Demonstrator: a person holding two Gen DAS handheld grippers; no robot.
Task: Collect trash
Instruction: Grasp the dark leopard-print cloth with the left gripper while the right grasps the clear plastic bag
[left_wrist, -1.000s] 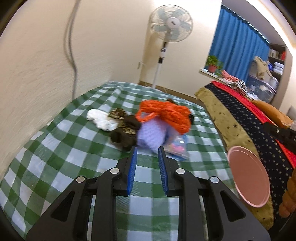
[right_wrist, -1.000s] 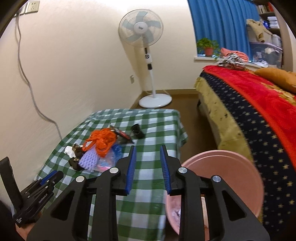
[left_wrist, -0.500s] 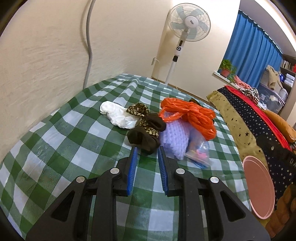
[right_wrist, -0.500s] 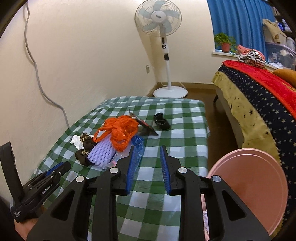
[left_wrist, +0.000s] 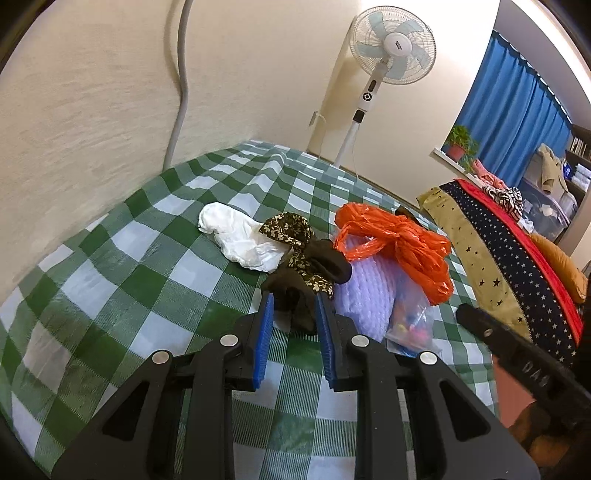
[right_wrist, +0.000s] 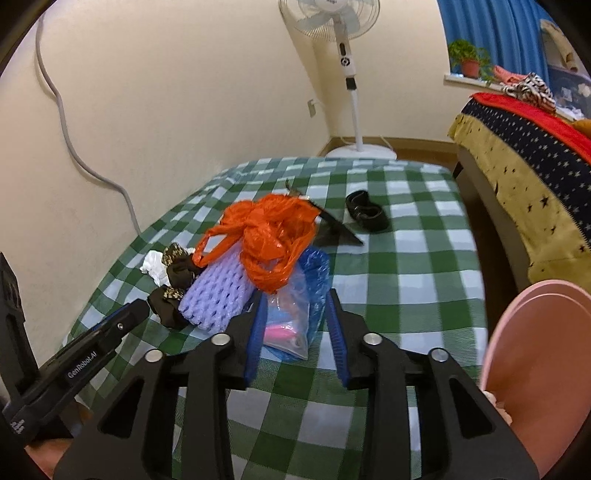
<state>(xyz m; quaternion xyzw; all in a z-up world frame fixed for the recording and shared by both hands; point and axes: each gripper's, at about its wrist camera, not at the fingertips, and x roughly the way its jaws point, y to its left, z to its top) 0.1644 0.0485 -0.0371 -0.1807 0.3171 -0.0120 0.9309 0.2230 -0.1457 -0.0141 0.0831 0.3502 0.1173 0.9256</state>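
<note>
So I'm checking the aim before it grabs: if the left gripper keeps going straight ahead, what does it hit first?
Most likely the dark brown cloth: it already lies just ahead of the left gripper, between its open fingers. The purple foam net sits just to the right, beside that line.

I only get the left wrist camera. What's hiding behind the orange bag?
Observer: A flat black triangular wrapper pokes out from behind the orange bag, lying on the tablecloth.
Operator: Anything else back there?
Observer: A black ring-shaped thing sits beside the wrapper, apart from the pile.
Operator: What's happening on my right?
Observer: The right gripper has just been opening its jaws. The clear plastic bag lies between them, not pinched.
</note>
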